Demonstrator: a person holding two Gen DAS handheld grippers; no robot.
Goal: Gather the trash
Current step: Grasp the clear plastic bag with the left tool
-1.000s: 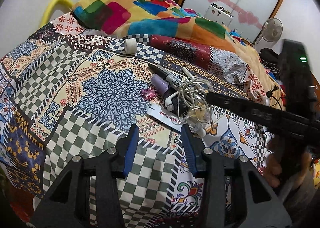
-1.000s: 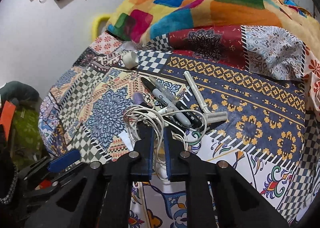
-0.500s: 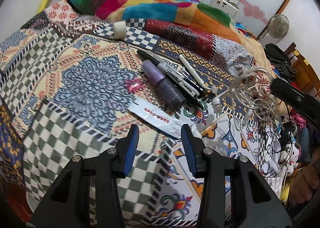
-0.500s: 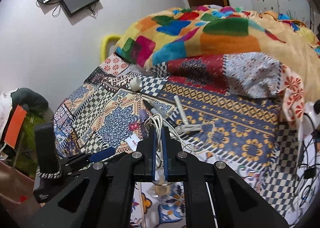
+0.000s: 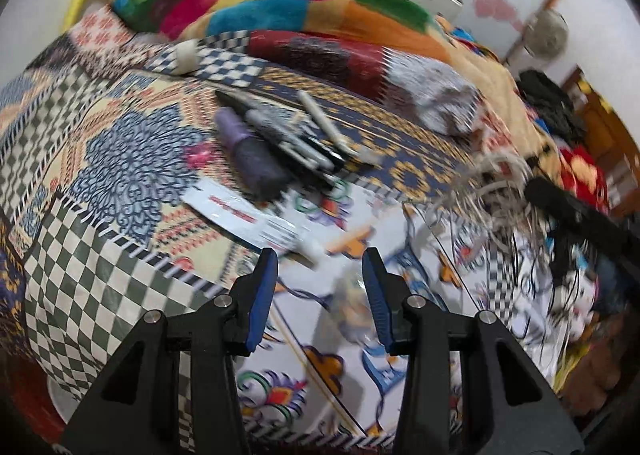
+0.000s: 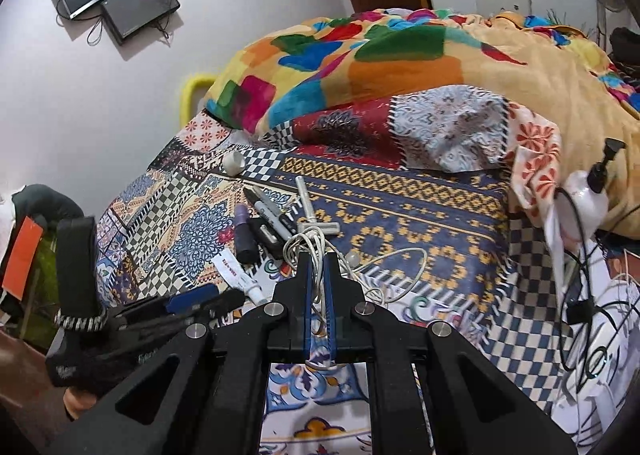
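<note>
The tangled white cable (image 6: 316, 251) has been lifted off the bed (image 6: 420, 223), clamped between the right gripper (image 6: 316, 279) jaws. The left gripper (image 5: 318, 275) jaws stand apart, empty, above a white tube (image 5: 256, 221). Farther back lie markers (image 5: 288, 135) and a razor (image 6: 310, 207).

bare quilt (image 5: 120, 275) lies open; markers (image 5: 288, 139) crowd the middle.

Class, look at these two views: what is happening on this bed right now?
A person is clearing clutter off a patterned bedspread. The right hand-held gripper is shut on a tangle of white cable, lifted off the bed. The left hand-held gripper hangs open near a white tube. Markers and a razor remain.
</note>
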